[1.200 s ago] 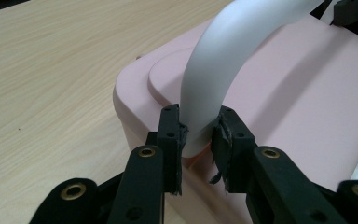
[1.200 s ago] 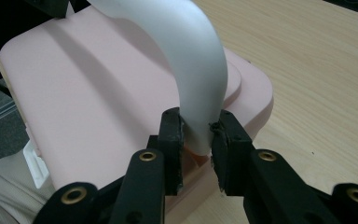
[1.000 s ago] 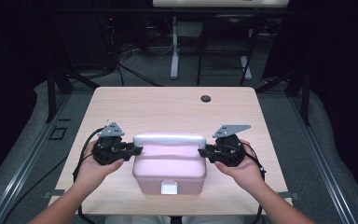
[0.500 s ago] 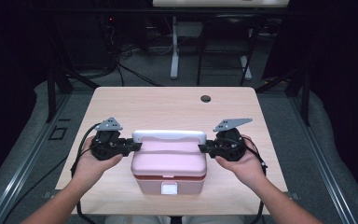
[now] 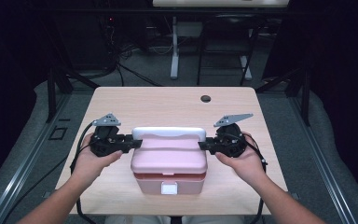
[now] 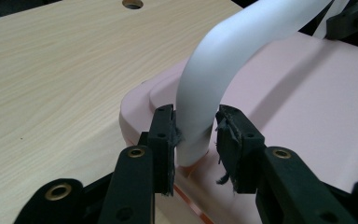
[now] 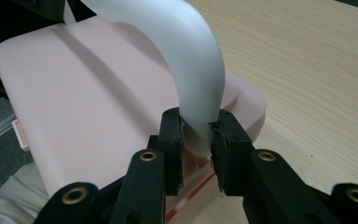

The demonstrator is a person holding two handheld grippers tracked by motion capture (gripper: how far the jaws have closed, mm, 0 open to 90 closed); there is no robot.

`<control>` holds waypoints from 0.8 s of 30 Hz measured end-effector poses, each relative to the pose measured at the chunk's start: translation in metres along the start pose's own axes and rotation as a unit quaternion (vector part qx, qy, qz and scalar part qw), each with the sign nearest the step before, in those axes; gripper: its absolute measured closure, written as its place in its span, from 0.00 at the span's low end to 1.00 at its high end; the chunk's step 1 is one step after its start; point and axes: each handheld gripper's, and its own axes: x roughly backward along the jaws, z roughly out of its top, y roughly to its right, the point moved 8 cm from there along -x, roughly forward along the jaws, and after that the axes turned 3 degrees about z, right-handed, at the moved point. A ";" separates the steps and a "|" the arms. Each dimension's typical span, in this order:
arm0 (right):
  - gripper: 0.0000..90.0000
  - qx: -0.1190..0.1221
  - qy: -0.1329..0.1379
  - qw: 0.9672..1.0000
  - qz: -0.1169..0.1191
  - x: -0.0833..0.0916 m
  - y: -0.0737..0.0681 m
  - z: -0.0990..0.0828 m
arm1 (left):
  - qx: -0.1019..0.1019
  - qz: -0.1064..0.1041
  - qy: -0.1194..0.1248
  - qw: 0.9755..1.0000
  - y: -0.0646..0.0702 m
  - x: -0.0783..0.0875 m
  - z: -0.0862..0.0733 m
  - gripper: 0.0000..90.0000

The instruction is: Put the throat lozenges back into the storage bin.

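The pink box was seen near the six o'clock edge of the wooden table, its lid down and its white handle swung toward twelve o'clock, with a white latch at the front.

At nine o'clock of the box, the left claw was held by the left hand at the handle's left end. In the left gripper view its jaws had just been opening: the handle's foot stood between them, the left pad touching or almost touching it and the right pad set apart by a gap, so the left claw was judged spread, no longer pinching.

At three o'clock of the box, the right claw was held by the right hand. In the right gripper view the handle's other foot was pressed between both pads, so the right claw was pinching the handle.

The work was judged to be far along: the box was set down flat on the table and the left release was begun. What was left, as far as could be told, was the right release and the withdrawal of both claws. A small dark hole was noted toward one o'clock of the box, well apart.
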 end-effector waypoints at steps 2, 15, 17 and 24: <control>0.83 0.000 -0.001 1.000 -0.001 0.000 0.000 -0.001 | 0.000 0.003 0.006 1.000 -0.001 0.004 -0.001 0.72; 0.83 -0.018 0.004 1.000 0.007 0.003 0.002 0.005 | -0.003 0.009 0.009 1.000 -0.003 0.025 -0.025 0.81; 0.83 -0.018 0.006 1.000 0.009 0.004 0.002 0.006 | -0.006 0.010 0.007 1.000 -0.003 0.027 -0.030 0.84; 0.83 -0.024 0.005 1.000 0.011 0.004 0.003 0.008 | -0.001 0.004 0.001 1.000 -0.002 0.029 -0.044 0.94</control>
